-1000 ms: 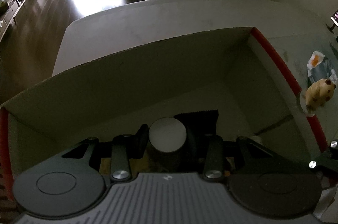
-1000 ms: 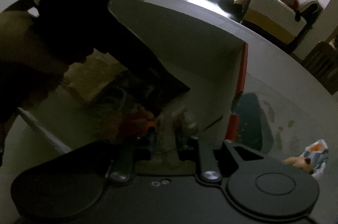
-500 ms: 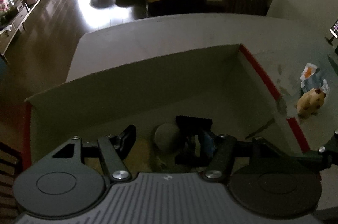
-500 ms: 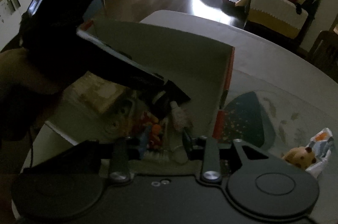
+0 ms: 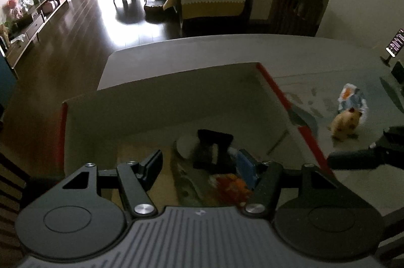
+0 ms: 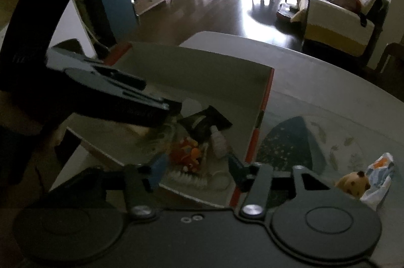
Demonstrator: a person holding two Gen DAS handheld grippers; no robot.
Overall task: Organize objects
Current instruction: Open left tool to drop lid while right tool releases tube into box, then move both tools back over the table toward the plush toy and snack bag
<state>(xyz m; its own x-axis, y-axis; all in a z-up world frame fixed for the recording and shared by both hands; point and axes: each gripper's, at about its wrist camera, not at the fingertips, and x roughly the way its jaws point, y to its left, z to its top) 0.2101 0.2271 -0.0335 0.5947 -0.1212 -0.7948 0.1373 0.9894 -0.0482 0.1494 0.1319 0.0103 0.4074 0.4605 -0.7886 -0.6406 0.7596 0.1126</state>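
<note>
A cardboard box (image 5: pixel 164 103) with red edges holds a white-lidded jar (image 5: pixel 183 146), a black packet (image 5: pixel 214 145), an orange-red item (image 5: pixel 231 187) and a blue item (image 5: pixel 246 167). My left gripper (image 5: pixel 202 167) hangs open above them with nothing between its fingers. In the right wrist view the box (image 6: pixel 202 71) shows the black packet (image 6: pixel 204 121), a small white bottle (image 6: pixel 218 140) and the orange-red item (image 6: pixel 186 154). My right gripper (image 6: pixel 197 169) is open over the box's near right corner. A plush hamster (image 5: pixel 344 124) and a crumpled wrapper (image 5: pixel 352 98) lie on the table outside the box.
The box sits on a pale round table (image 5: pixel 202 45) with a dark teal placemat (image 6: pixel 290 141) to its right. A lit phone (image 5: pixel 395 43) stands at the far right. The left gripper's body (image 6: pixel 113 101) reaches over the box from the left. Beyond are dark floor and a sofa.
The left gripper let go of the white-lidded jar and rose. The right gripper released the small bottle, opened wide and pulled back above the box.
</note>
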